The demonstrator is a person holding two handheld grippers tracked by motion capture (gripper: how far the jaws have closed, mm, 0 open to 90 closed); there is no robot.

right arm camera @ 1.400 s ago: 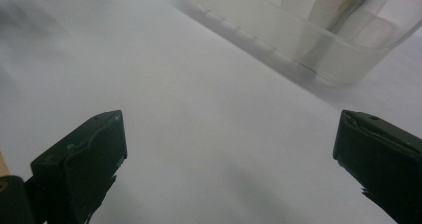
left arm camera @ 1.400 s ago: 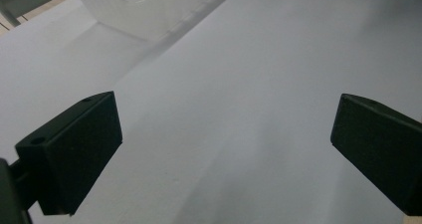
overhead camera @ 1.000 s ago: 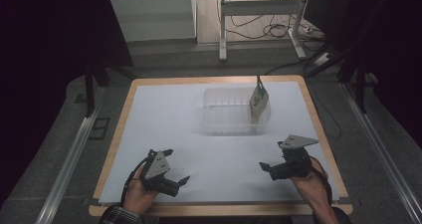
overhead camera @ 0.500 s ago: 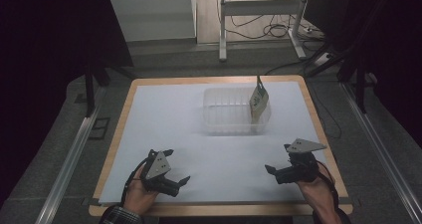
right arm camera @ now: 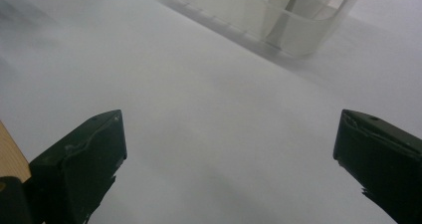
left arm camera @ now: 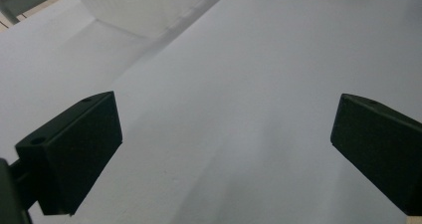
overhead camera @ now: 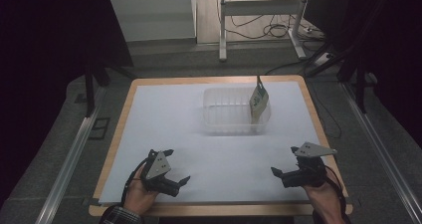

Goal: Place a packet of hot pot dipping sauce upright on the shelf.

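— Packet (overhead camera: 259, 102) with the green print, where is it?

— It stands in the clear plastic tub (overhead camera: 219, 118), at the tub's right end, and it leans against the right wall. Its top corner rises above the rim. The tub sits on the white table cover (overhead camera: 169, 119), in the far half and a little to the right of the middle.

— And the left gripper (overhead camera: 178, 167)?

— It rests low over the near left part of the cover, well apart from the tub. In the left gripper view its two black jaws stand wide, with nothing between them, and a corner of the tub (left arm camera: 139, 7) shows at the top.

— The right gripper (overhead camera: 279, 175)?

— It is at the near right corner, close to the wooden edge of the table (overhead camera: 318, 119). Its jaws are also spread wide and hold nothing. In the right gripper view the tub (right arm camera: 278, 27) is ahead, and the packet (right arm camera: 291, 0) is seen blurred through the wall.

— Does any gripper touch the tub?

— No, both are well apart from it.
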